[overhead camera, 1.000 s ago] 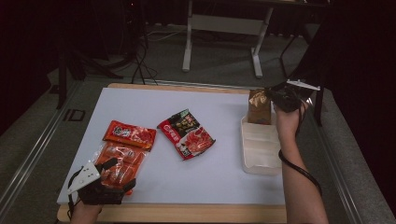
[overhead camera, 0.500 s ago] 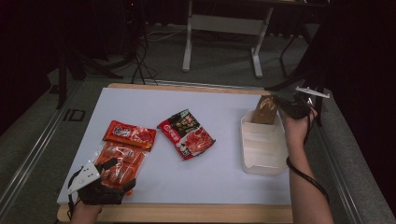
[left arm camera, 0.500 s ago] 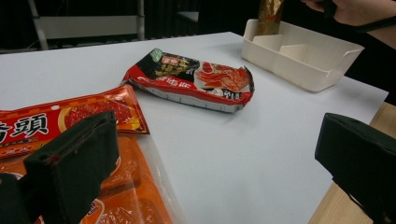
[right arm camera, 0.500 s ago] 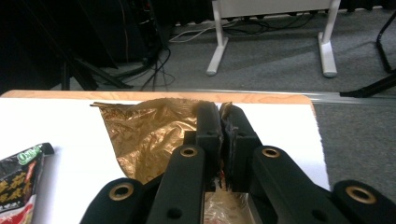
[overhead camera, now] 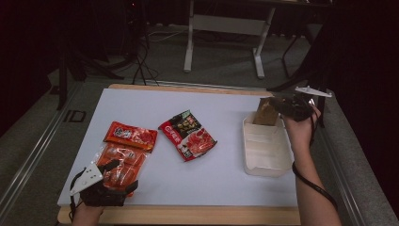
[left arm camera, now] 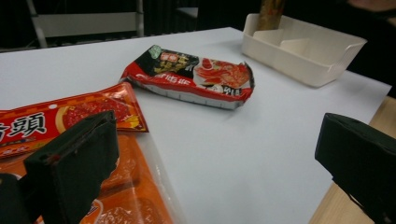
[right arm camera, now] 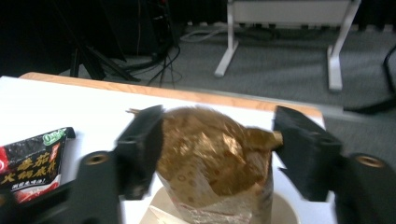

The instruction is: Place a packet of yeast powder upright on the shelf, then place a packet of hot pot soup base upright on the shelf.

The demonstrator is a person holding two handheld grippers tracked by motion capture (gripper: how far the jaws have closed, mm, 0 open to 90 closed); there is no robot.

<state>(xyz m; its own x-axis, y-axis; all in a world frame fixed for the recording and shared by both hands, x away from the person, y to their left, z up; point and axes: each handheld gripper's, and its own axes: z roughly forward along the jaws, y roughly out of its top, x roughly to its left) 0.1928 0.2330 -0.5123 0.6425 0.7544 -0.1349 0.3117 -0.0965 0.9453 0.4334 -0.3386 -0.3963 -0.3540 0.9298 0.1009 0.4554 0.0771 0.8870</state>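
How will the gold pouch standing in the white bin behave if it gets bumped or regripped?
Probably floppy: the gold pouch is crinkled foil that would dent under the pads. Likely tippy: it stands upright at the far end of the white bin, taller than the wall. The right gripper jaws have just been opening around it, so nothing steadies it now.

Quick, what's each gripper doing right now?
Left gripper: open, over the orange packet.
Right gripper: jaws just opened, gold pouch between them, released.
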